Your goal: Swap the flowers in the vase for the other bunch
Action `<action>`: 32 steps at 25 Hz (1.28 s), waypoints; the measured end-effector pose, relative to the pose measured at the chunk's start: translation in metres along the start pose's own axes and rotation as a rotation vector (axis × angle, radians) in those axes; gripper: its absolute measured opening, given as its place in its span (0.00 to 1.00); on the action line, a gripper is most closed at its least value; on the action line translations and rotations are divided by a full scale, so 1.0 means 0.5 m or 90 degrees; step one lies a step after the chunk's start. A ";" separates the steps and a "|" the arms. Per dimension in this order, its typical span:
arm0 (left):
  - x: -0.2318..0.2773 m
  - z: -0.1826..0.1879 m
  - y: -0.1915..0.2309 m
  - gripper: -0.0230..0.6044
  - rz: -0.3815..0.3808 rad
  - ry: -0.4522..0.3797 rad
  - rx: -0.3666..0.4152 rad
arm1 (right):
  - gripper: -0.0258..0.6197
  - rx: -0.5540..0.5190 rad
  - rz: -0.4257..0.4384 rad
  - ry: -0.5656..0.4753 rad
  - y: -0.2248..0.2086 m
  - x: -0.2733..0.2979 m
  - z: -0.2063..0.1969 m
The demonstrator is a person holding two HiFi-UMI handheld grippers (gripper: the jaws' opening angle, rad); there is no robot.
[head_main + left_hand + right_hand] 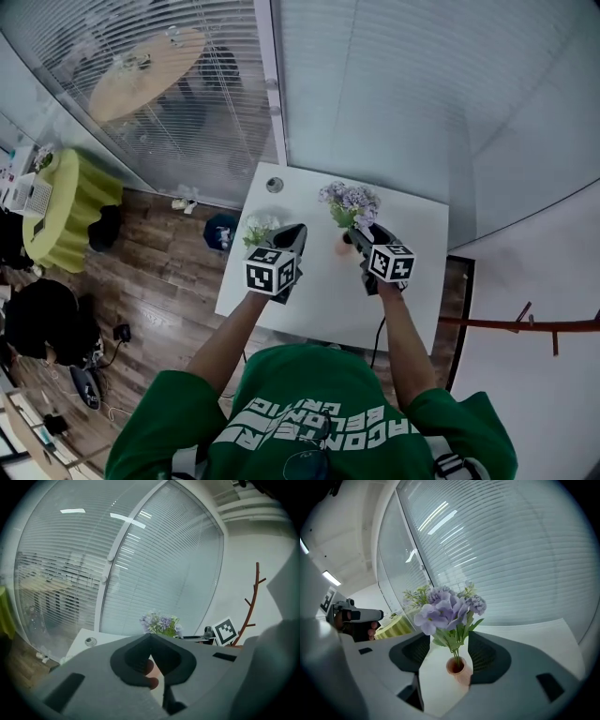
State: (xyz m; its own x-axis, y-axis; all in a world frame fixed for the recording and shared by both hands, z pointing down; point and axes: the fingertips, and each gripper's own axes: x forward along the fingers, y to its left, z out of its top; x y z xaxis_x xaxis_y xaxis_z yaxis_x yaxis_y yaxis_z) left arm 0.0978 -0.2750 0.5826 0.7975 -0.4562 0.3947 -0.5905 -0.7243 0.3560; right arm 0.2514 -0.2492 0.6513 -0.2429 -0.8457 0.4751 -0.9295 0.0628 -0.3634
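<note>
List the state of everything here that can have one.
Purple flowers: standing in the vase.
Vase: upright.
Left claw: tips together.
Right claw: open, vase between its jaws, untouched.
White bunch: outside the vase, beside left claw; held or not, unclear.

White table [422,248] beside blind-covered glass walls [216,103] on a wood floor [159,272], a yellow-draped table [75,202] well apart
</note>
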 end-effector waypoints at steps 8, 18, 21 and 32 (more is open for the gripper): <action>-0.050 -0.033 -0.084 0.04 0.014 -0.018 -0.001 | 0.41 -0.013 0.014 -0.008 0.018 -0.115 -0.016; -0.118 -0.061 -0.197 0.04 0.018 -0.033 -0.021 | 0.35 -0.077 0.013 -0.007 0.047 -0.281 -0.023; -0.132 -0.095 -0.238 0.04 0.014 -0.030 -0.016 | 0.25 -0.066 0.008 -0.020 0.044 -0.331 -0.037; -0.165 -0.132 -0.296 0.04 0.034 -0.053 0.003 | 0.06 -0.073 0.019 -0.068 0.061 -0.436 -0.036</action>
State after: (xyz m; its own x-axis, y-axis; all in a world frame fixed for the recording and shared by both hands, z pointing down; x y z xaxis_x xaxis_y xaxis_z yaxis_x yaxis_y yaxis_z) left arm 0.1109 -0.0960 0.5534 0.7721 -0.5361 0.3412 -0.6325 -0.7000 0.3315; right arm 0.2712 -0.0536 0.5512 -0.2456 -0.8940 0.3748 -0.9494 0.1438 -0.2792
